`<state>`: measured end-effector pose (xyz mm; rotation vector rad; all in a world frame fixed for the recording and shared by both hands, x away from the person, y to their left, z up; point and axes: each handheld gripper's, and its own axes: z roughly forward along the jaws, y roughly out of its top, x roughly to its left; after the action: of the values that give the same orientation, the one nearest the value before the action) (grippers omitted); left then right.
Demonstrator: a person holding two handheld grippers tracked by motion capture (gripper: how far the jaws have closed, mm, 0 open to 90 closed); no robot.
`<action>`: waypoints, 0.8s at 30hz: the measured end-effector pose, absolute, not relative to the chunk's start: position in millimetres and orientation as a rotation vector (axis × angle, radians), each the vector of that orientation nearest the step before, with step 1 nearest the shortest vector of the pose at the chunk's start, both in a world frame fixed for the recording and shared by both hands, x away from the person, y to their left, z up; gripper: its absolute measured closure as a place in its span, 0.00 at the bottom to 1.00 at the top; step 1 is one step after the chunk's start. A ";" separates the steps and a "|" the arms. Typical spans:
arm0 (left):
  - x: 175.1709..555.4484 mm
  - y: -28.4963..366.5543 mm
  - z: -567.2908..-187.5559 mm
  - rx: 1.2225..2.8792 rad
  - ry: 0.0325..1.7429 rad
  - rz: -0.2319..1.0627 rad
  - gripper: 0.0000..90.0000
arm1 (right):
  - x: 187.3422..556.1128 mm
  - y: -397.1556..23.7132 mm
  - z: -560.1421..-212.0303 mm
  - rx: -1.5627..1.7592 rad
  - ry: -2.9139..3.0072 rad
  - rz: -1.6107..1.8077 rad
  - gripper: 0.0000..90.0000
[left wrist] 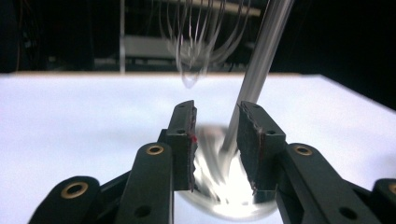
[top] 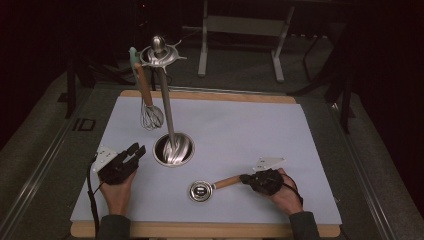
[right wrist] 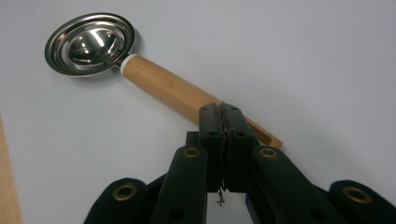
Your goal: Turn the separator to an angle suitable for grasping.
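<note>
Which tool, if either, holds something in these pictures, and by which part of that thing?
The right tool looks shut over the wooden handle end of the egg separator, though a real grip cannot be confirmed. The left tool is open and holds nothing.

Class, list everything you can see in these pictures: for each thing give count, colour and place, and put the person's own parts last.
Utensil stand: one, silver, middle of the mat, round base.
Whisk: one, wooden handle, wire head, hanging from the stand's top.
Strainer spoon: one, steel bowl, wooden handle, lying near the front.
Mat: one, white, on a wooden board.
Left claw: one, black, open, front left.
Right claw: one, black, shut, at the spoon's handle end.
</note>
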<state>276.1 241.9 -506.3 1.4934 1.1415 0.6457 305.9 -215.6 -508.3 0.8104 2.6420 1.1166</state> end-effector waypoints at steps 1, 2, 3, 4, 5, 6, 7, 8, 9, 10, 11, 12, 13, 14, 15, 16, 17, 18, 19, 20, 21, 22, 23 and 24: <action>276.6 241.6 -509.6 1.505 1.154 0.636 0.77 | 305.6 -214.8 -508.7 0.810 2.642 1.115 0.98; 276.9 241.7 -512.8 1.515 1.158 0.626 0.78 | 305.3 -214.2 -508.9 0.807 2.645 1.110 0.98; 277.1 241.4 -515.7 1.520 1.164 0.612 0.78 | 305.0 -213.5 -509.0 0.806 2.649 1.109 0.98; 277.1 241.2 -518.2 1.532 1.167 0.607 0.79 | 304.7 -212.8 -509.1 0.804 2.652 1.107 0.98; 276.8 240.8 -520.6 1.544 1.172 0.605 0.79 | 304.4 -211.9 -509.4 0.804 2.655 1.108 0.97; 276.6 240.5 -522.7 1.557 1.178 0.603 0.79 | 304.2 -211.1 -509.6 0.801 2.662 1.102 0.97; 276.6 240.1 -524.7 1.562 1.185 0.602 0.78 | 304.3 -210.7 -510.0 0.797 2.667 1.095 0.97; 276.7 240.0 -526.9 1.570 1.193 0.600 0.78 | 304.1 -210.0 -510.6 0.801 2.673 1.092 0.97; 276.7 239.7 -528.1 1.572 1.200 0.599 0.78 | 304.1 -209.4 -511.6 0.799 2.676 1.089 0.97; 276.5 239.6 -529.4 1.580 1.205 0.596 0.78 | 304.1 -209.2 -512.2 0.799 2.681 1.085 0.97; 276.6 239.3 -530.7 1.586 1.209 0.595 0.78 | 304.0 -209.2 -512.6 0.798 2.684 1.079 0.97; 276.8 239.0 -532.0 1.591 1.213 0.591 0.78 | 303.9 -209.1 -512.8 0.801 2.685 1.080 0.97; 276.9 238.7 -533.0 1.598 1.215 0.589 0.78 | 303.7 -209.1 -512.8 0.804 2.686 1.081 0.97; 276.7 238.3 -533.7 1.599 1.215 0.596 0.78 | 303.8 -209.2 -512.9 0.804 2.686 1.083 0.96; 276.6 238.0 -534.0 1.596 1.216 0.601 0.78 | 303.7 -209.1 -513.1 0.807 2.689 1.085 0.95; 276.7 238.3 -534.5 1.594 1.217 0.602 0.78 | 303.5 -209.1 -513.1 0.811 2.693 1.083 0.95; 277.1 238.6 -535.3 1.594 1.220 0.604 0.78 | 303.5 -209.1 -513.4 0.808 2.695 1.082 0.95; 277.7 238.8 -536.2 1.597 1.223 0.602 0.78 | 303.2 -208.9 -513.7 0.809 2.697 1.081 0.95; 278.3 238.6 -536.9 1.599 1.226 0.597 0.78 | 303.2 -208.7 -514.2 0.803 2.699 1.077 0.95; 278.5 238.1 -537.1 1.606 1.225 0.597 0.78 | 302.9 -208.3 -514.7 0.801 2.701 1.077 0.95; 278.6 237.3 -537.4 1.611 1.226 0.597 0.78 | 302.5 -207.7 -515.0 0.801 2.707 1.073 0.96; 278.9 236.7 -537.7 1.615 1.224 0.596 0.78 | 302.1 -206.9 -515.6 0.798 2.712 1.070 0.98; 279.1 236.4 -537.9 1.618 1.224 0.595 0.78 | 301.8 -206.1 -516.2 0.797 2.719 1.059 0.99; 279.2 236.4 -538.0 1.619 1.226 0.592 0.78 | 301.8 -205.4 -517.3 0.791 2.726 1.047 0.99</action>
<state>279.2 236.4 -538.0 1.6195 1.2260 0.5924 301.8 -205.4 -517.3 0.7911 2.7257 1.0466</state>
